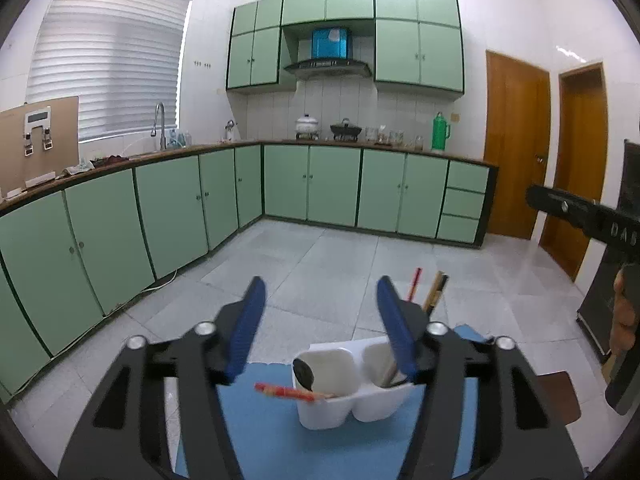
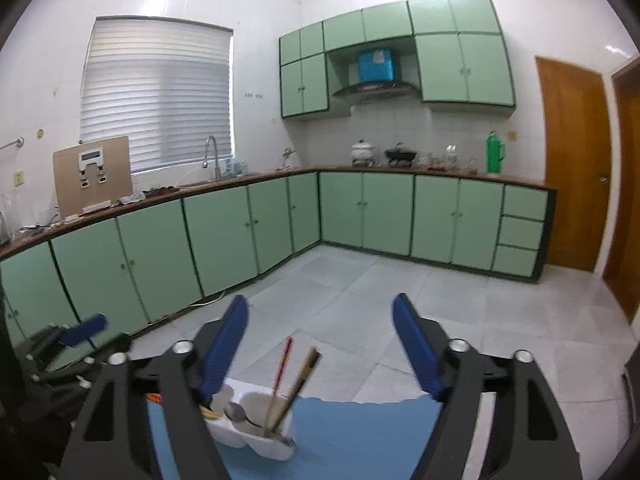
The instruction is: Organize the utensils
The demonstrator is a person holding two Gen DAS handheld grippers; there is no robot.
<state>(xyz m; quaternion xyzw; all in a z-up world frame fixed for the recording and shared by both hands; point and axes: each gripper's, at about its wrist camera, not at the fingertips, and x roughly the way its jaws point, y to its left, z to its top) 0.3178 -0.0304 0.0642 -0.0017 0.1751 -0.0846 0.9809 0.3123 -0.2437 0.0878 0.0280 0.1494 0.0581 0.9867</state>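
Observation:
A white two-compartment utensil holder stands on a blue mat. In the left wrist view, its left cup holds a dark spoon and a red chopstick lying across the rim; its right cup holds a red chopstick and a wooden one standing up. My left gripper is open and empty above the holder. My right gripper is open and empty, with the holder below it at left. The right gripper's body shows at the right edge.
The mat lies on a small table above a grey tiled floor. Green base cabinets run along the far walls under a cluttered counter. Two wooden doors stand at the right. A dark chair is at right.

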